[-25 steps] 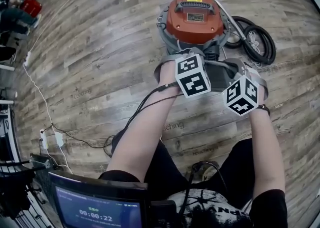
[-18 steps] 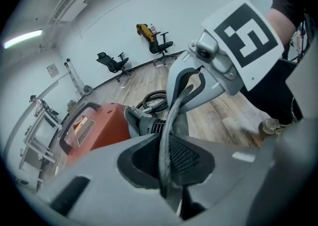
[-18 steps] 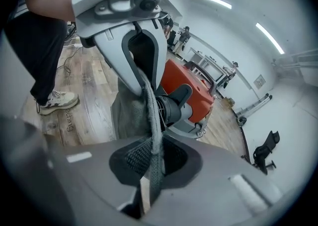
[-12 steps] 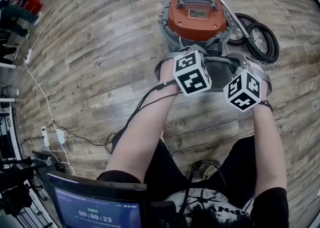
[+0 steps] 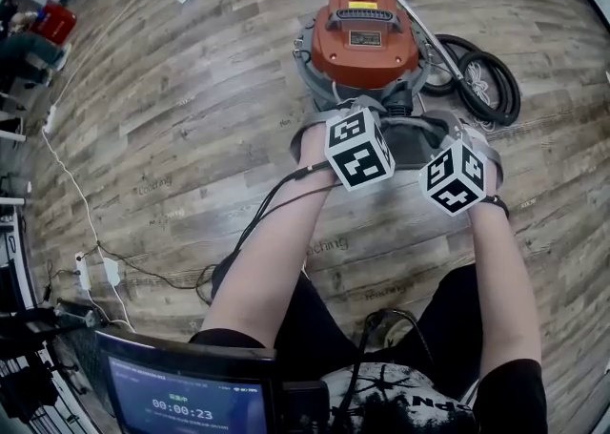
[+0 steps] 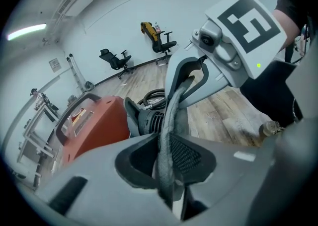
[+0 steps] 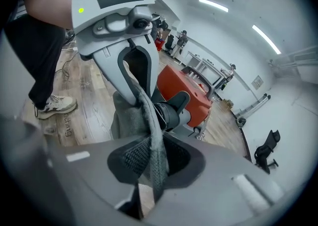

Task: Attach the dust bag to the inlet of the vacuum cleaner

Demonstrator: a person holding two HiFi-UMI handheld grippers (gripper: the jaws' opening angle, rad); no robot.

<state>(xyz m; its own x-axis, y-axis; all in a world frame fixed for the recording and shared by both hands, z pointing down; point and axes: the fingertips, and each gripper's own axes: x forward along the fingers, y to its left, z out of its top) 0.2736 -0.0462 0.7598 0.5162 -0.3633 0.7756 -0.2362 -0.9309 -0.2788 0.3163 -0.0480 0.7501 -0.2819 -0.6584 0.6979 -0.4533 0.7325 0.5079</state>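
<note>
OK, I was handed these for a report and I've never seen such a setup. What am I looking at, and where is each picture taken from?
There's no robot here: a person holds a two-jawed tool in each hand. The top-down picture comes from a camera on the person's head. It shows the arms, the patterned cubes on the tools, and a wooden floor. On the floor stand an orange-topped vacuum and its coiled hose. The other two pictures come from cameras riding on the left tool and the right tool, each looking along its own jaws. Each tool grips the rim of a grey bag, stretched between them near the vacuum's black inlet. Both pairs of jaws have just been opening a little, with the cloth between them.
</note>
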